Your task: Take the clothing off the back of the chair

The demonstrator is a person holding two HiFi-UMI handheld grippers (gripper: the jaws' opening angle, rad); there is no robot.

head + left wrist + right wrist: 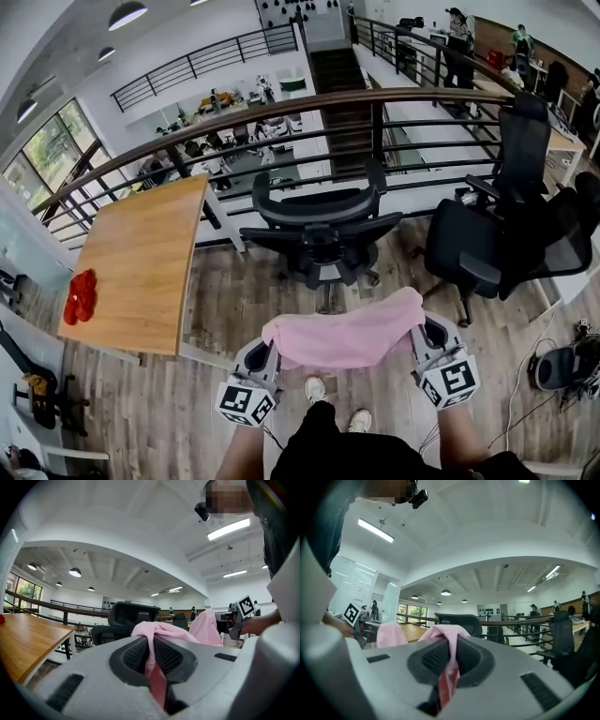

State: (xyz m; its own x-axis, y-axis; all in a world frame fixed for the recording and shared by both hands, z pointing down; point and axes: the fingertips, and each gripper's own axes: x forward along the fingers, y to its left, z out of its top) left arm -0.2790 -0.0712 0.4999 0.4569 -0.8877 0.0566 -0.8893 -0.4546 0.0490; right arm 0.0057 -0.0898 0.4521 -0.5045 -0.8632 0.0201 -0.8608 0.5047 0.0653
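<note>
Left gripper [265, 352] and right gripper [424, 336] point level, forward. Each is clamped on one end of the pink cloth garment [347, 336] — long axis left-right between them, clear of the black mesh office chair [323, 230].

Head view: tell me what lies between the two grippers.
In the head view, a pink garment spans the gap, one end clamped in the left gripper, the other in the right gripper.

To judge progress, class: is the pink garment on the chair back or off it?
Off. The pink garment hangs spread between the left claw and right claw, both shut on it, apart from the chair.
</note>
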